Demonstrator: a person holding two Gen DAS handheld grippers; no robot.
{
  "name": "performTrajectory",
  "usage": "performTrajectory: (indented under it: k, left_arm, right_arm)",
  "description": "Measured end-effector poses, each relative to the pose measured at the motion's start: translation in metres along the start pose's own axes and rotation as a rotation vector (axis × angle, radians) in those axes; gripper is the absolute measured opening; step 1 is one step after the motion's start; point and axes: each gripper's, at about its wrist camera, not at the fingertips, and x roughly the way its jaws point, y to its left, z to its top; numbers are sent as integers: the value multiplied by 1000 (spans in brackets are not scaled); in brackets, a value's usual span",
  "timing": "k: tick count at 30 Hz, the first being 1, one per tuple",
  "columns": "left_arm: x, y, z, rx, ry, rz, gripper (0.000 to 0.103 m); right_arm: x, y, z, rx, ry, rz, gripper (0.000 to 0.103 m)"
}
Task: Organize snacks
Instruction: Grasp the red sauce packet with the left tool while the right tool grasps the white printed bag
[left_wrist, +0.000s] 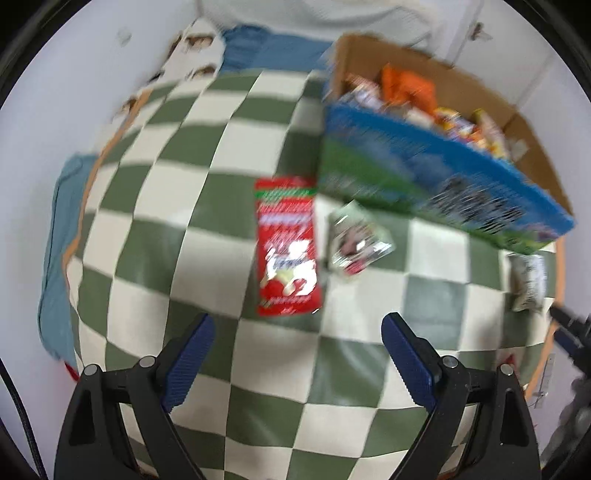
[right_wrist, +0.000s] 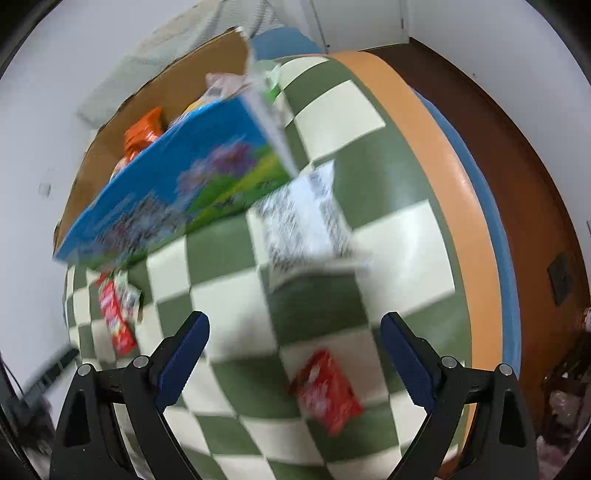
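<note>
From the left wrist view, the left gripper (left_wrist: 297, 354) hangs above the green-and-cream checked cloth (left_wrist: 155, 229) with its jaws spread wide and nothing between them, which suits a tool lining up on a target rather than carrying one. Straight ahead at twelve o'clock lies a long red snack packet (left_wrist: 286, 247), flat on the cloth, and just beside it at one o'clock a small pale wrapper (left_wrist: 356, 240); both sit loose outside the cardboard box (left_wrist: 443, 177) at two o'clock, whose blue-and-green printed front faces the camera and whose inside is already heaped with orange and yellow packs, so I take it as the collecting place. Another pale packet (left_wrist: 528, 282) lies at three o'clock near the cloth's edge. From the right wrist view, the right gripper (right_wrist: 295, 354) is likewise gaping and empty. A red packet (right_wrist: 327, 391) rests between its fingers at about six o'clock, close enough to look like the likely next pick. A blurred white printed packet (right_wrist: 306, 221) lies at twelve o'clock, and the box stands at ten o'clock. Motion blur hides all lettering.
</note>
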Motion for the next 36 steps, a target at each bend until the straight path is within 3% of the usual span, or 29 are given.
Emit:
performTrajectory:
  k: [8,10,11,12,18,20,22,24,28,36]
  left_arm:
    - [29,5,16,-2,58,24,92]
    - [39,6,26,1,72,28,92]
    - [45,7,31,1,86,33,92]
    - [54,9,37,-4,102,29,92]
    - [112,15,58,-18,230,33,92]
    - [120,13,59,-3,224,40,91]
    - [118,9,58,23,192,52,80]
    - [113,7,53,42,175,56,53]
    - [101,11,26,45,190,38,49]
    - [89,3,-66,36,305,-55,50]
  right_arm:
    - [50,10,58,-3,1,-48,95]
    - [61,14,62,-19,17,-52,79]
    - [64,16,62,-31,23,-66,67]
    - [67,19,60,-44,28,-79,61]
    - [69,42,30,-132,65,-81,58]
    - [72,54,15,-163,90,-65,58]
    - [74,66,1,-194,108,-55,58]
    - [77,77,-10,-222,126,-44,58]
    - [82,98,-31,-295,153,-34,58]
    - [88,125,-90,-435,256,-13,58]
